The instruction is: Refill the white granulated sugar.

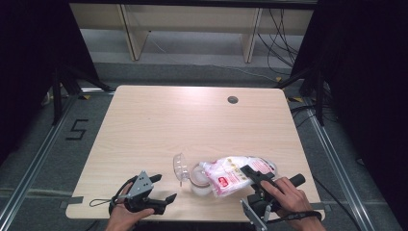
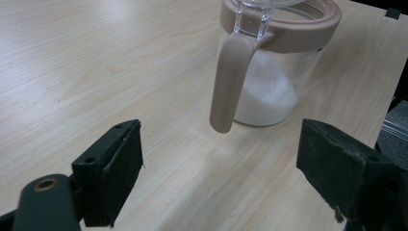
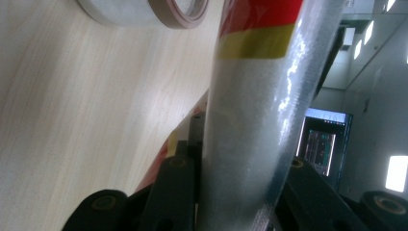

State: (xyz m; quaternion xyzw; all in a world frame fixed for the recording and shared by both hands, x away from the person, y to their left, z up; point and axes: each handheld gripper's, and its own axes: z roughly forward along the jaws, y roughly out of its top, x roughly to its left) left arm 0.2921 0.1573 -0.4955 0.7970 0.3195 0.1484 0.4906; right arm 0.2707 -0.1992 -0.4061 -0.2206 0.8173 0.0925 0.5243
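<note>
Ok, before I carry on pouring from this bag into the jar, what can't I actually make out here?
- Bag mouth: high view, too small to tell open from sealed.
- Bag print: right gripper view, cut off by the top edge.
- Right gripper pads: hidden behind the bag.
- Jar lid: left gripper view, cut off at the top edge.

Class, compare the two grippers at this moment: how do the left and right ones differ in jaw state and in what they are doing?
The left gripper has its jaws wide apart with nothing between them; the right gripper is clamped on the plastic bag.
The left gripper rests low, aimed at the jar; the right gripper holds the bag tilted over the jar's open mouth.
Both are black, hand-held, near the table's front edge.
</note>
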